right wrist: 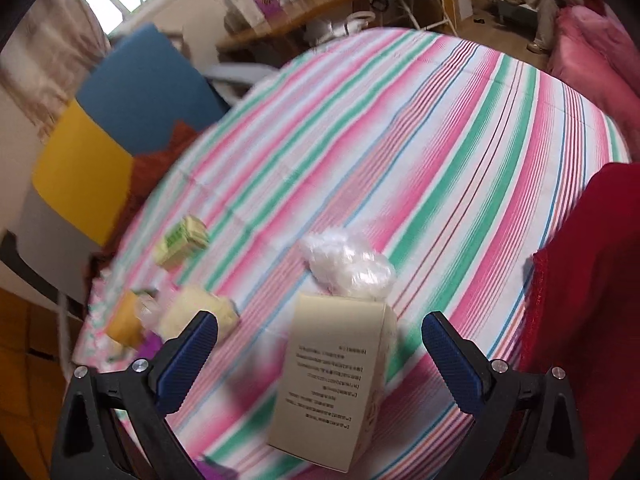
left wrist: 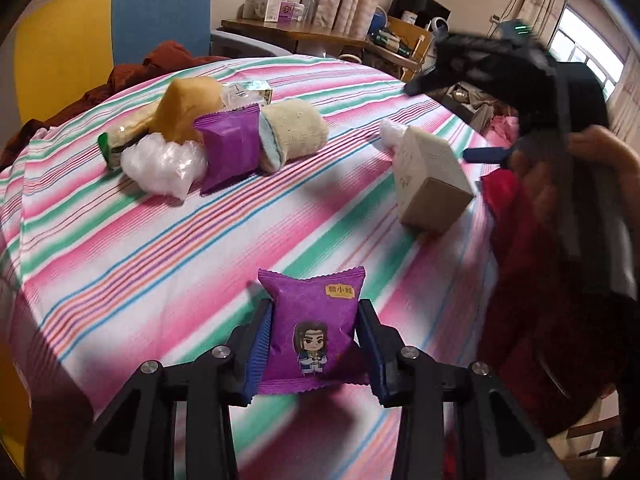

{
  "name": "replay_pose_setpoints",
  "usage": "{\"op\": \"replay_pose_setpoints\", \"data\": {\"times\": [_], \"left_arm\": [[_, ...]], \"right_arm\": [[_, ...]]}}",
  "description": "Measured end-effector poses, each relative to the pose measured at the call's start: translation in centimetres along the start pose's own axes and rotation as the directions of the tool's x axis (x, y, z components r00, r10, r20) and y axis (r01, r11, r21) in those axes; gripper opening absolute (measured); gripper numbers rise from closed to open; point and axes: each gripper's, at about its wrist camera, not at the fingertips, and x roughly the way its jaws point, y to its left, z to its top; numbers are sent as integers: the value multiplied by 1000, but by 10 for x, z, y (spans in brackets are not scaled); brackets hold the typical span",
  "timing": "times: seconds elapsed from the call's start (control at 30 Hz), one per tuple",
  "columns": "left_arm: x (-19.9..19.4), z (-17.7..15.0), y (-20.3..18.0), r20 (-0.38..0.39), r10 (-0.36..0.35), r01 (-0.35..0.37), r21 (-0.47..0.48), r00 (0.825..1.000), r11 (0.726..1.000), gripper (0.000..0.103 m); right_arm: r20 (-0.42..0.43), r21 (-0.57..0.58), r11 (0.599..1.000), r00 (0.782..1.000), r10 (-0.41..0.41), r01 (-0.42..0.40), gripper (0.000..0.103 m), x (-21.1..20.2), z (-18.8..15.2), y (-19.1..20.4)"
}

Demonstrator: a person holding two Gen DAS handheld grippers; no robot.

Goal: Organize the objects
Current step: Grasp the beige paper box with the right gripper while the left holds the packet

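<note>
Cluttered room, wooden desk [left wrist: 280,34] at the back with cartons on it, blue and yellow chair backs [left wrist: 160,12] behind a table covered in a pink, green and white striped cloth [left wrist: 160,248].

Left gripper [left wrist: 314,344]: blue-padded fingers [left wrist: 258,344] closed onto both sides of a purple snack packet [left wrist: 314,328] with a cartoon figure printed on it; packet sits upright between the pads, near the front edge of the table. Whether it is lifted off the cloth or resting on it, cannot tell.

Right gripper [right wrist: 320,356]: jaws spread wide, holding nothing. A beige carton [right wrist: 340,384] with small printed text lies between and just ahead of the fingers, apart from both pads. A crumpled clear plastic bag [right wrist: 346,266] touches the carton's far end. In the left wrist view the same carton [left wrist: 430,178] sits near the right table edge, with a person's hand [left wrist: 600,168] on the right tool's handle and a red garment [left wrist: 532,280] below it.

Far left of the table, a cluster: second purple packet [left wrist: 230,146], rolled beige cloth [left wrist: 292,136], orange-yellow soft item [left wrist: 186,108], another clear plastic bag [left wrist: 164,166], a small green-and-white box [left wrist: 256,90] behind. Right wrist view is motion-blurred, so that cluster reads poorly there.
</note>
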Motion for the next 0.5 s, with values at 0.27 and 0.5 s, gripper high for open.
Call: {"op": "replay_pose_setpoints", "data": {"times": [0.27, 0.5], "left_arm": [[-45, -10, -6, 94, -9, 10, -6, 996, 1000, 41], [-88, -20, 6, 180, 9, 1, -54, 984, 999, 42]], "right_arm": [[-116, -201, 967, 977, -182, 156, 62, 26, -18, 30], [-117, -293, 954, 989, -95, 57, 51, 5, -45, 44]]}}
